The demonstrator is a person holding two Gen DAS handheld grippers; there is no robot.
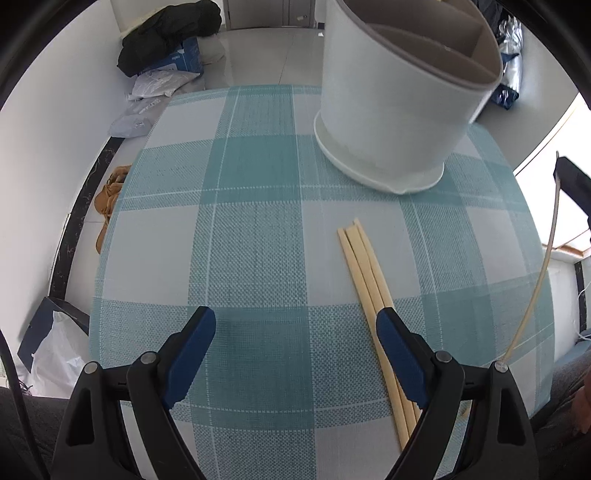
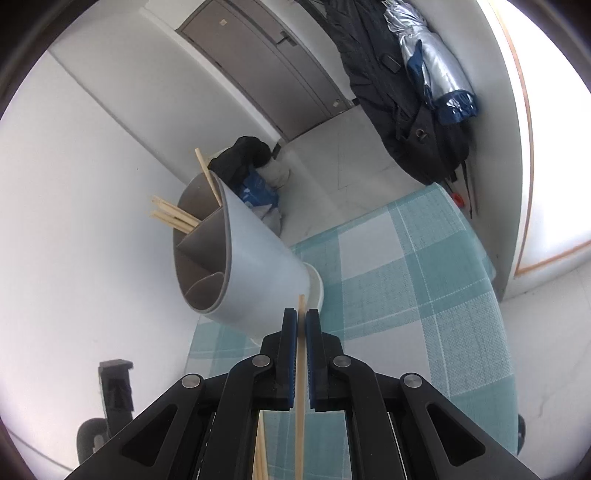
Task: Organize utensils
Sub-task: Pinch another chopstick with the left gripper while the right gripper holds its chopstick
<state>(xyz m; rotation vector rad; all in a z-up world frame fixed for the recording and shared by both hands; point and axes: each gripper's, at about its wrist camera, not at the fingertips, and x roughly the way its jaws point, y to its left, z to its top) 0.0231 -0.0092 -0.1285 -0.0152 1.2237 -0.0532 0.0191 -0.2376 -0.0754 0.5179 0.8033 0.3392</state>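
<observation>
A white utensil holder (image 1: pixel 399 96) with grey inner dividers stands on the teal checked tablecloth (image 1: pixel 258 229). Three pale chopsticks (image 1: pixel 364 269) lie side by side on the cloth in front of it, running under my left gripper's right finger. My left gripper (image 1: pixel 295 328) is open and empty, low over the cloth. My right gripper (image 2: pixel 301 319) is shut on one chopstick (image 2: pixel 300 387), held above the table near the holder (image 2: pixel 243 266). Several chopsticks (image 2: pixel 173 216) stand in the holder's far compartments. The held chopstick also shows at the left wrist view's right edge (image 1: pixel 535 288).
Black bags (image 1: pixel 170 33), a blue box and papers lie on the floor beyond the table's far left. Brown shoes (image 1: pixel 109 199) sit by the wall. Dark coats (image 2: pixel 399 92) hang on the right wall. A white plastic bag (image 1: pixel 59 354) lies at the lower left.
</observation>
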